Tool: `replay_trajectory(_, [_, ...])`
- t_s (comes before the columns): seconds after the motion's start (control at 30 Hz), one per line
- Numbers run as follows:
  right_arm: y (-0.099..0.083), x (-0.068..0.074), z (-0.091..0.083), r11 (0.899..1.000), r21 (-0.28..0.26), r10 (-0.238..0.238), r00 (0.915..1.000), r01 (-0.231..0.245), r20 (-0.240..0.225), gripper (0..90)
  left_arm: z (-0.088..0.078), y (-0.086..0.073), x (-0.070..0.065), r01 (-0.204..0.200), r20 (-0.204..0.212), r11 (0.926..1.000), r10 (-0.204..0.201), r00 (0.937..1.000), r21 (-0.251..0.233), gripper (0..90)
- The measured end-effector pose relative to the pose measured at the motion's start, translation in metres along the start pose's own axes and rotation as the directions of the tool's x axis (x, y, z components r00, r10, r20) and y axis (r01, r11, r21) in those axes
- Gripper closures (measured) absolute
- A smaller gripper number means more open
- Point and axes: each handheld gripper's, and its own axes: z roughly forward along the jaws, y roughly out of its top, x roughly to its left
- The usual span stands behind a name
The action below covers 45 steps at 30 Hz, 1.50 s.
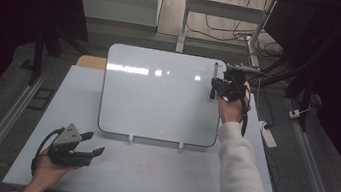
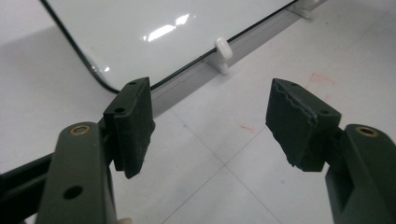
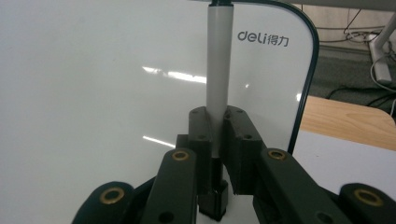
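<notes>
A white dry-erase board (image 1: 158, 94) stands tilted on two white clips at the back of the table (image 1: 147, 173). My right gripper (image 1: 220, 85) is held up at the board's upper right corner, shut on a grey marker (image 1: 215, 72) with a dark cap end. In the right gripper view the marker (image 3: 218, 79) runs up between the jaws across the board (image 3: 93, 93), near its printed logo. My left gripper (image 1: 93, 145) rests low at the table's front left, open with nothing between its pads (image 2: 135, 126). The board's lower edge (image 2: 154, 28) lies just beyond it.
A white clip (image 2: 223, 52) props the board's lower edge. Faint red marks (image 2: 320, 78) stain the tabletop. A wooden surface (image 3: 345, 119) shows behind the board's corner. Cables and a power strip (image 1: 268, 135) lie on the floor to the right.
</notes>
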Motion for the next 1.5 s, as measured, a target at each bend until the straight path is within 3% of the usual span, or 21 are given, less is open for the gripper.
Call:
replay_trajectory(0.27, [0.004,-0.004,0.014,1.000,0.012,-0.001,0.9988,0.001,0.049,80.5,-0.002,-0.003,0.002,0.009,-0.004,1.0000,-0.009,0.9999,0.000,31.5])
replay_trajectory(0.87, [0.005,-0.006,0.014,0.998,0.015,-0.063,0.9963,0.062,0.058,78.0,-0.003,-0.005,0.003,0.016,-0.009,0.9999,-0.016,0.9998,-0.003,30.9])
replay_trajectory(1.0, [0.004,-0.005,0.011,0.997,0.000,-0.078,0.9952,0.078,0.059,72.3,-0.004,-0.005,0.004,0.018,-0.013,0.9998,-0.018,0.9998,-0.008,30.9])
replay_trajectory(1.2, [-0.011,-0.003,-0.017,0.989,-0.080,-0.129,0.9905,0.126,-0.046,58.2,-0.005,-0.008,0.008,0.034,-0.013,0.9994,-0.034,0.9994,-0.009,30.8])
replay_trajectory(1.5, [-0.082,-0.003,-0.074,0.971,-0.182,-0.196,0.9553,0.157,-0.222,49.6,-0.002,-0.010,0.010,0.046,-0.008,0.9989,-0.046,0.9989,0.004,29.5])
